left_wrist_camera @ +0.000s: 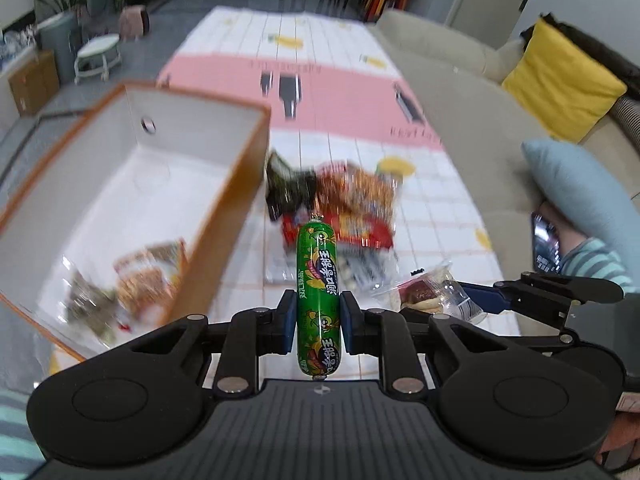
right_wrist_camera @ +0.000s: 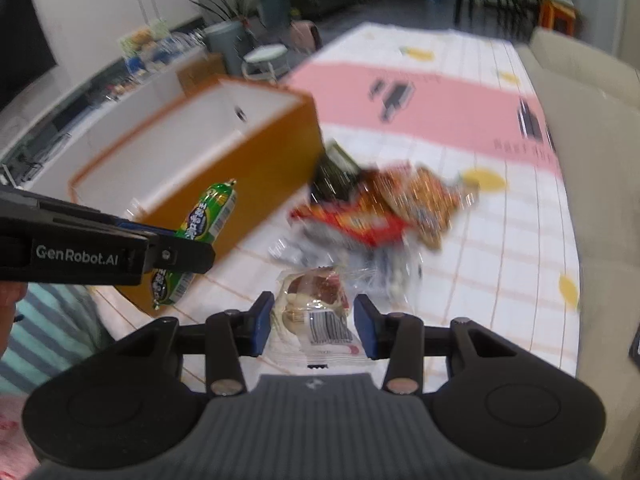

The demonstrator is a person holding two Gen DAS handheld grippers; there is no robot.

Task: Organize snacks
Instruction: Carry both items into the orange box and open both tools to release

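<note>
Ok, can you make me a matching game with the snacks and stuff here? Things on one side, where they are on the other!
Things:
1. green sausage
2. clear-wrapped pastry
3. orange box
4. red snack bag

Places:
A. lying in the pile on the tablecloth
B. held in the right tool
C. standing on the table left of the pile, a few snacks inside
D. held in the left tool

Pairs: 1-D, 2-B, 3-C, 4-A
</note>
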